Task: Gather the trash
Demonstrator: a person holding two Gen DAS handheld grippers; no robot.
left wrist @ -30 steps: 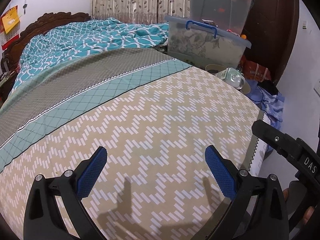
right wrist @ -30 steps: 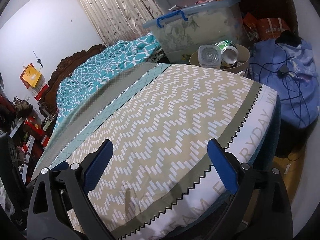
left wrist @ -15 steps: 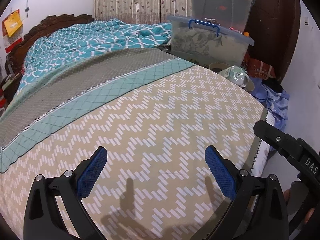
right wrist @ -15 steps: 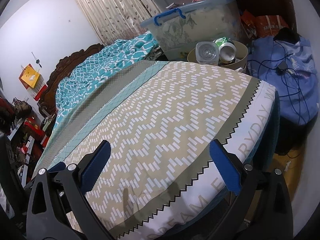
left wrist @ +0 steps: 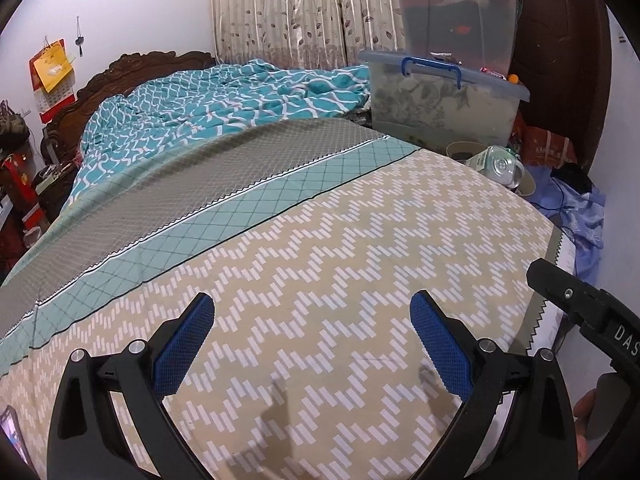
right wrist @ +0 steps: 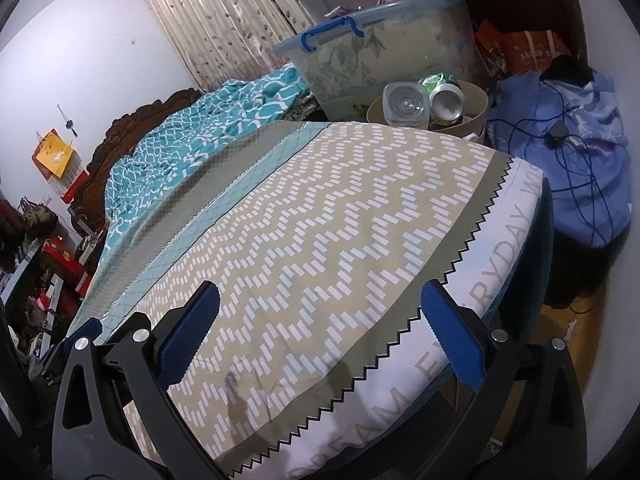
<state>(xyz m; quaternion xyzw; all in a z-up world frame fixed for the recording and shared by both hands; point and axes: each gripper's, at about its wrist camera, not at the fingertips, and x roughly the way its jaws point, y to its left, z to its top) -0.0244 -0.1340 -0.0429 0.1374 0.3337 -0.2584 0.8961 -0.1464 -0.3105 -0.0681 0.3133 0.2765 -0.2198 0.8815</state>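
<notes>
Both tongs gape wide and empty over the bed (right wrist: 320, 208), left tongs (left wrist: 312, 340) and right tongs (right wrist: 320, 328) alike. The trash, a bottle (right wrist: 404, 106) and can (right wrist: 446, 100), sits binned in the bucket (right wrist: 478, 114) at one o'clock. Collection looks done; next, probably scan for leftovers.

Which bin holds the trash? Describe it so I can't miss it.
Past the far corner of the bed, below the clear storage tub with blue handles, sits a round tan bin. Alone among its neighbours, it holds a clear bottle and a can.
</notes>
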